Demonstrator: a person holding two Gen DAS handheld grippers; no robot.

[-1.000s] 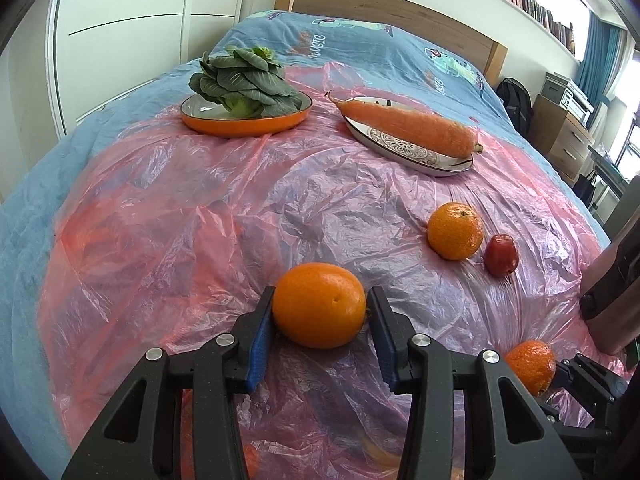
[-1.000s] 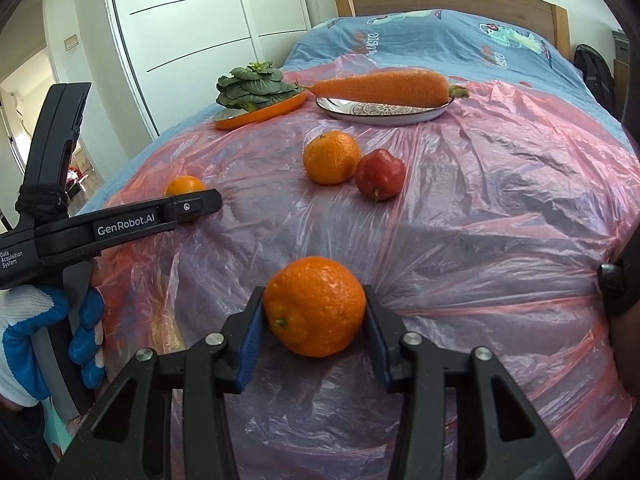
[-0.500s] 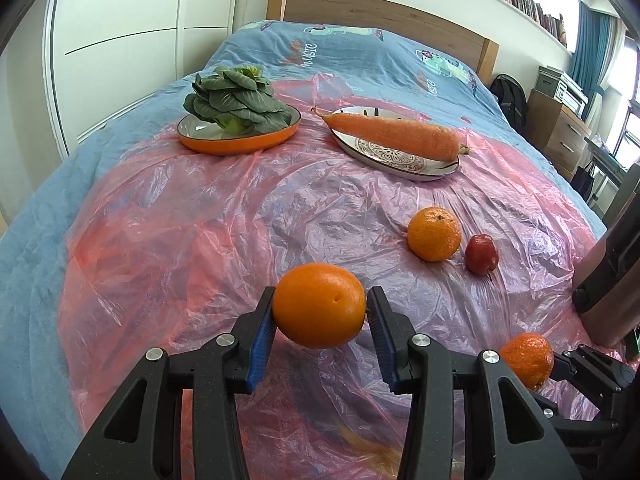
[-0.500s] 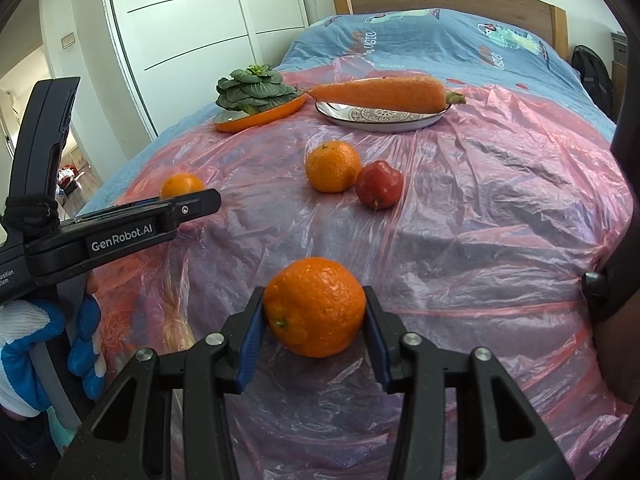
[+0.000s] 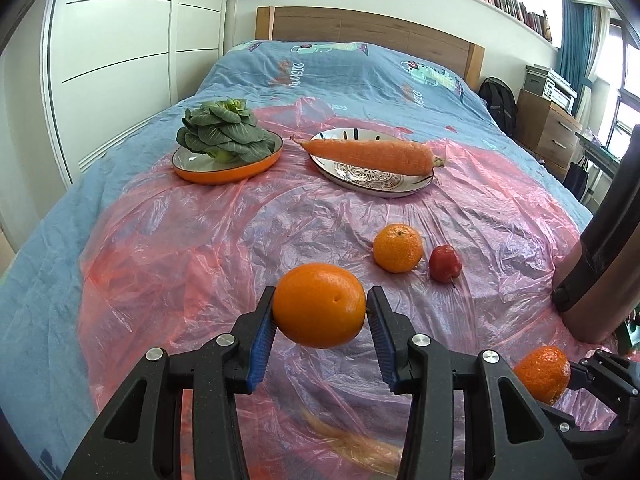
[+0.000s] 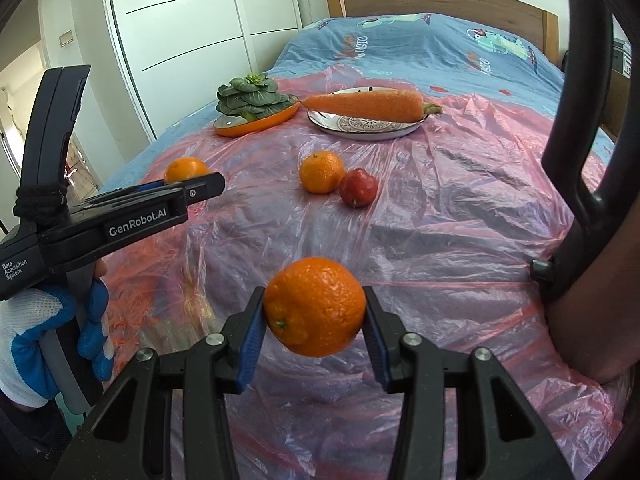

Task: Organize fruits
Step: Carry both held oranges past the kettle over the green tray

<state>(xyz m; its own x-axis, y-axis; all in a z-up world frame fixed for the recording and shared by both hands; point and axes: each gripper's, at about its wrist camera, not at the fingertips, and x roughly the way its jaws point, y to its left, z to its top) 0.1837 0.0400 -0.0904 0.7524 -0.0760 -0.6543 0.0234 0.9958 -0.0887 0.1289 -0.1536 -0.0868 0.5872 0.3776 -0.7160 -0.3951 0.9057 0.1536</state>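
- Smooth round orange [image 5: 319,305] is clamped between the blue pads of the left gripper [image 5: 320,322], held clear above the pink plastic sheet [image 5: 240,248] spread over the bed.
- Rough-skinned round orange w/ green stem nub [image 6: 315,306] is clamped in the right gripper [image 6: 314,322], also lifted off the sheet.
- In the right wrist view, the left gripper is seen side-on at the left, gripped by a white-and-blue gloved hand [image 6: 36,344]; its smooth orange shows just past the tip.
- In the left wrist view, the rough orange is seen at lower right, at the right gripper's tip.
- Third, smaller orange w/ stem dimple [image 5: 398,248] lies on the sheet approx. mid-bed; small red apple-like fruit [image 5: 445,264] lies just beside it, to its right. Touching or not cannot be told.
- Long orange carrot [image 5: 372,156] is laid across a white patterned plate [image 5: 372,184] at the far side.
- Green leafy rosette veg. [image 5: 222,136] sits on an orange-rimmed plate [image 5: 224,174], left of the carrot plate.
- Blue printed bedspread [image 5: 352,76] is seen beyond the sheet, w/ a wooden headboard [image 5: 368,30] behind.
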